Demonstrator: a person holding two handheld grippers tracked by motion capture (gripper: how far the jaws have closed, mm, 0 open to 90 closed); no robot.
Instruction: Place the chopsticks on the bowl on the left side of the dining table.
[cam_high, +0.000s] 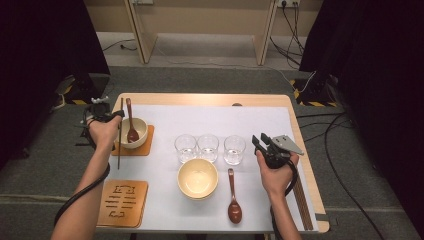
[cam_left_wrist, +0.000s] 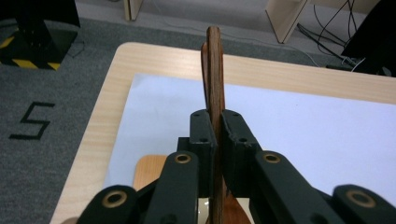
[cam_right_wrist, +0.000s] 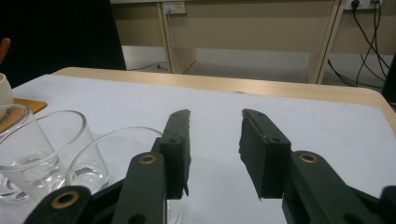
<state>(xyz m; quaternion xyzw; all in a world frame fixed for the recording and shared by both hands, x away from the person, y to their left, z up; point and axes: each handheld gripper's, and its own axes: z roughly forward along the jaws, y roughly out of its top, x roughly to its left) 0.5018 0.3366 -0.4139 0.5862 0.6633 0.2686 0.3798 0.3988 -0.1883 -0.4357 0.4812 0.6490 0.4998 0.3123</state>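
While clamped in the left claw (cam_left_wrist: 215, 140), chopsticks (cam_high: 120, 132) standing nearly upright, long axis vertical, just left of the small bowl (cam_high: 140, 129) on its wooden coaster (cam_high: 146, 147) at the desk's (cam_high: 210, 98) far-left corner. Lowering and laying flat beside the coaster probably next. Right claw (cam_right_wrist: 215, 140) released, empty, near the glasses (cam_high: 207, 146).

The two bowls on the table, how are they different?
The far bowl sits on a wooden coaster with a spoon standing in it; the near bowl sits straight on the white sheet and is empty. The far bowl lies by the left gripper, the near bowl before the glasses. Both are cream and round.
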